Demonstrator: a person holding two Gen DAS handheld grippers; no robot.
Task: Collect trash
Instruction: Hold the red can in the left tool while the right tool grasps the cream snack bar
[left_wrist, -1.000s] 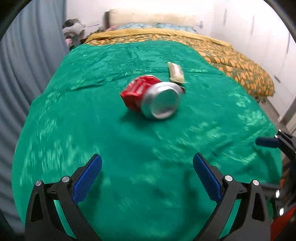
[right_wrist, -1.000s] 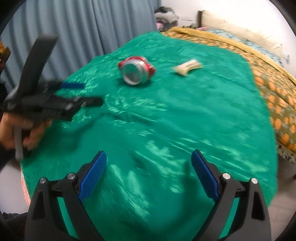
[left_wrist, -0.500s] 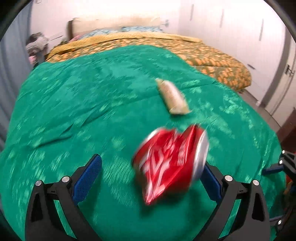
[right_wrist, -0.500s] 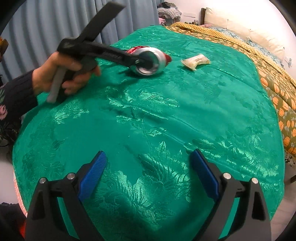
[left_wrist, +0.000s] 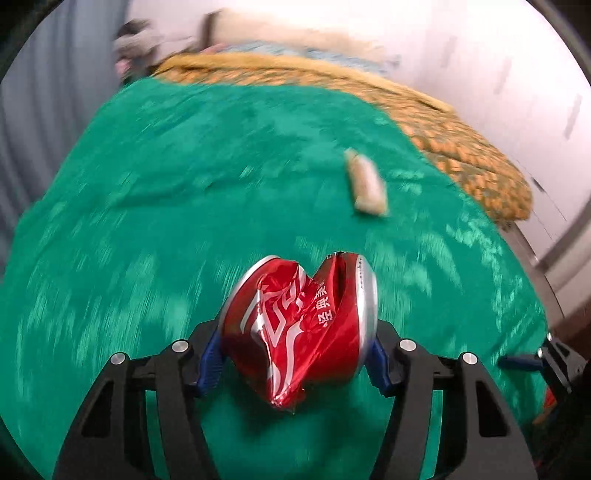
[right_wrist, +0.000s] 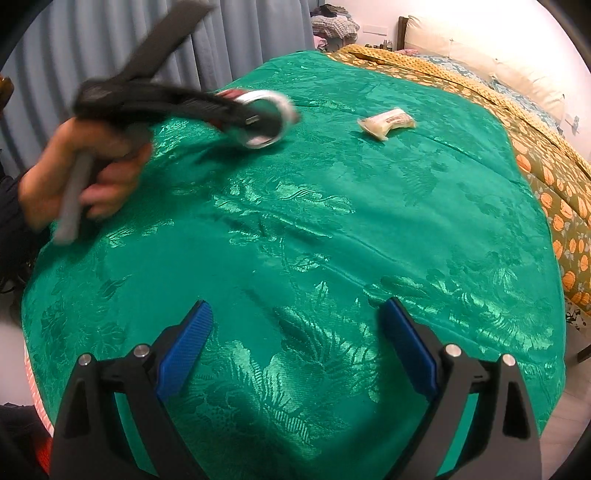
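A crushed red soda can (left_wrist: 299, 332) lies on the green bedspread (left_wrist: 166, 229) between the blue pads of my left gripper (left_wrist: 293, 356). The jaws are closing and both pads touch the can's sides. In the right wrist view the same can (right_wrist: 267, 114) shows its silver end at the tip of the left gripper (right_wrist: 240, 112), which a hand (right_wrist: 85, 173) holds. A small beige wrapper (left_wrist: 365, 184) lies beyond the can, also visible as the wrapper (right_wrist: 388, 122) to its right. My right gripper (right_wrist: 295, 350) stands open over bare bedspread, holding nothing.
An orange patterned blanket (right_wrist: 546, 173) and pillows (right_wrist: 472, 55) cover the far end of the bed. A grey curtain (right_wrist: 110, 44) hangs along the left side. A pile of clothes (right_wrist: 332, 26) sits beyond the bed. White cupboard doors (left_wrist: 517, 92) stand on the right.
The left gripper moved forward to the can and its jaws narrowed from wide open until the pads meet it. The right gripper stayed where it was.
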